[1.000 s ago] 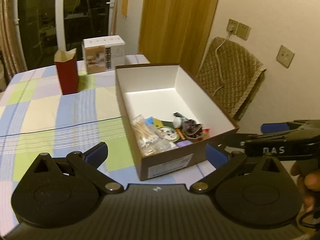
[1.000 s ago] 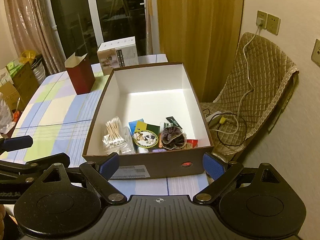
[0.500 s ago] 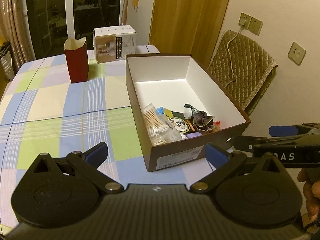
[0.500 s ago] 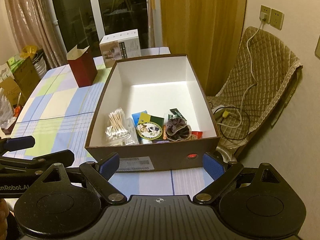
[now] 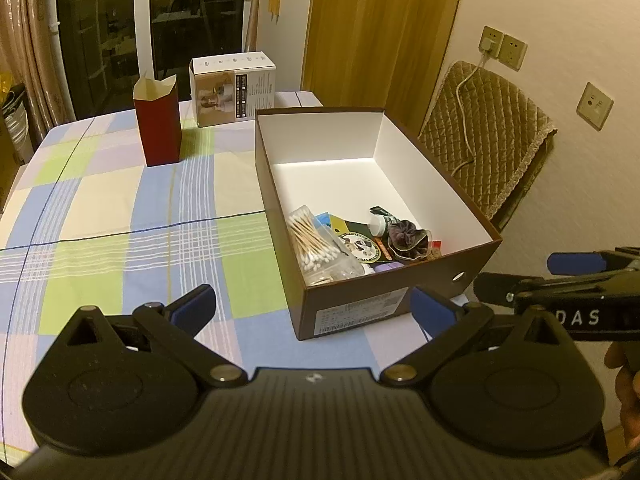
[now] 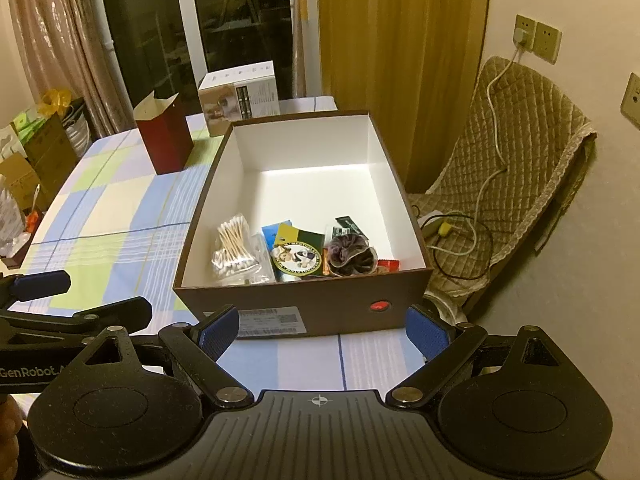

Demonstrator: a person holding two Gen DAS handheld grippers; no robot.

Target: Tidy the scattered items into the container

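Observation:
A brown cardboard box (image 5: 384, 300) (image 6: 320, 304) with a white inside stands on the checked tablecloth. Its near end holds a bag of cotton swabs (image 5: 316, 244) (image 6: 234, 244), a round badge card (image 5: 362, 246) (image 6: 296, 258), a dark scrunchie (image 5: 408, 238) (image 6: 350, 256) and other small items. My left gripper (image 5: 312, 306) is open and empty, in front of the box's near left corner. My right gripper (image 6: 322, 330) is open and empty, in front of the box's near wall; it also shows in the left wrist view (image 5: 560, 276).
A red open paper carton (image 5: 157, 124) (image 6: 163, 140) and a white product box (image 5: 232, 90) (image 6: 239, 98) stand at the table's far end. A quilted chair (image 5: 486, 136) (image 6: 516, 176) with cables stands right of the table. Bags (image 6: 36, 148) sit on the floor at left.
Both grippers have pulled back and up from the box, so it looks smaller and farther. Both stay open and empty. The box's contents have not moved.

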